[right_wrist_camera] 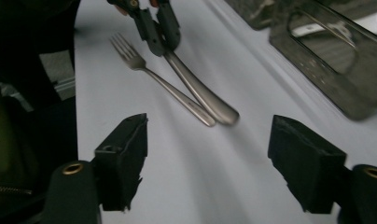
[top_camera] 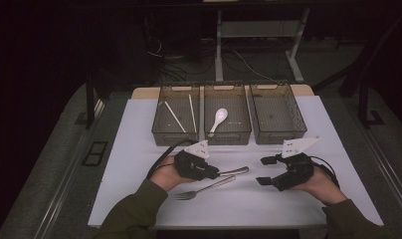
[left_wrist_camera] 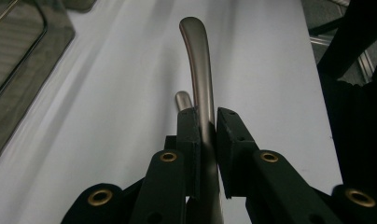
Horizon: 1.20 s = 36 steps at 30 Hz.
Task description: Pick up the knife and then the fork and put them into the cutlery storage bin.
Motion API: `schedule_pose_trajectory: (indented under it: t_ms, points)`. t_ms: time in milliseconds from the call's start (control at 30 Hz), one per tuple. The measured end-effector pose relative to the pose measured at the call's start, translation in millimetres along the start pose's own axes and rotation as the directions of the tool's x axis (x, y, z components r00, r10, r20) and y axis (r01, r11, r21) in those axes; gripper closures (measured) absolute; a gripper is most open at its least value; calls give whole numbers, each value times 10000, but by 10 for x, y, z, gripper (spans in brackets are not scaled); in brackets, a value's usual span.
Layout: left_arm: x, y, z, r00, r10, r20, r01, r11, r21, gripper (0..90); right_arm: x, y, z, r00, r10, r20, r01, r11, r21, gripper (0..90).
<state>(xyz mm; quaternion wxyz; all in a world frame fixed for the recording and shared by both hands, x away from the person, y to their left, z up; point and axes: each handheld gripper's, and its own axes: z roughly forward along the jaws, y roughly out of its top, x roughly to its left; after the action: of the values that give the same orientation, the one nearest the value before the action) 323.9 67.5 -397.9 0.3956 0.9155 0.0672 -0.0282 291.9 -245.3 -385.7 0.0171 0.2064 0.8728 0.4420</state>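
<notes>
My left gripper is shut on a metal utensil. Its curved handle sticks out past the jaws toward the right, and its head is hidden in the gripper. A metal fork lies on the white mat just in front of it, tines to the left. The fork's handle end rests beside the held handle. My right gripper stands open to the right of both handles, with nothing between its jaws. In the right gripper view the left gripper shows at the top.
Three dark mesh bins stand in a row at the back of the mat. The left bin holds chopsticks, the middle bin holds a white spoon, and the right bin is bare. The mat's front edge lies near the forearms.
</notes>
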Motion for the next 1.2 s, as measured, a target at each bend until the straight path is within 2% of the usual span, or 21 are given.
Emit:
schedule_pose_trajectory:
  t_ms: [167, 300, 367, 433, 533, 633, 833, 867, 1000, 1133, 1200]
  points:
    - [-52, 130, 62, 9981, 530, 330, -535, 9984, 168, 793, 10, 167, 132, 9975, -479, -521, 496, 9982, 335, 388]
    - [-80, 222, 101, 9957, 817, 438, -831, 9961, 310, 792, -8, 240, 254, 9919, -613, -1110, 687, 9956, 637, 453]
    - [-98, 267, 119, 9942, 943, 519, -963, 9946, 393, 792, -27, 261, 316, 9874, -916, -1294, 1032, 9909, 859, 483]
    - [-105, 310, 133, 9916, 1162, 573, -1190, 9918, 470, 792, -15, 282, 375, 9844, -906, -1506, 1070, 9887, 1047, 512]
    - [-127, 358, 156, 9894, 1297, 646, -1330, 9899, 495, 792, -8, 301, 447, 9784, -1133, -1727, 1367, 9820, 1301, 559]
    - [-130, 401, 177, 9850, 1588, 669, -1632, 9843, 669, 792, 5, 311, 504, 9733, -1393, -1824, 1697, 9719, 1631, 593]
    - [-165, 452, 192, 9850, 1531, 793, -1595, 9839, 811, 792, 36, 303, 579, 9648, -1844, -1875, 2233, 9511, 2134, 670]
    - [-154, 466, 192, 9821, 1711, 783, -1774, 9807, 821, 792, 45, 302, 585, 9643, -1846, -1899, 2250, 9493, 2195, 685]
    - [-164, 482, 200, 9811, 1747, 837, -1814, 9801, 803, 792, 84, 306, 609, 9607, -2001, -1922, 2436, 9400, 2387, 726]
    - [-173, 486, 215, 9777, 1894, 911, -1974, 9763, 885, 792, 113, 306, 618, 9589, -2080, -1931, 2540, 9325, 2566, 762]
    - [-184, 482, 224, 9768, 1907, 971, -1995, 9757, 906, 792, 123, 303, 624, 9530, -2213, -2067, 2712, 9275, 2572, 771]
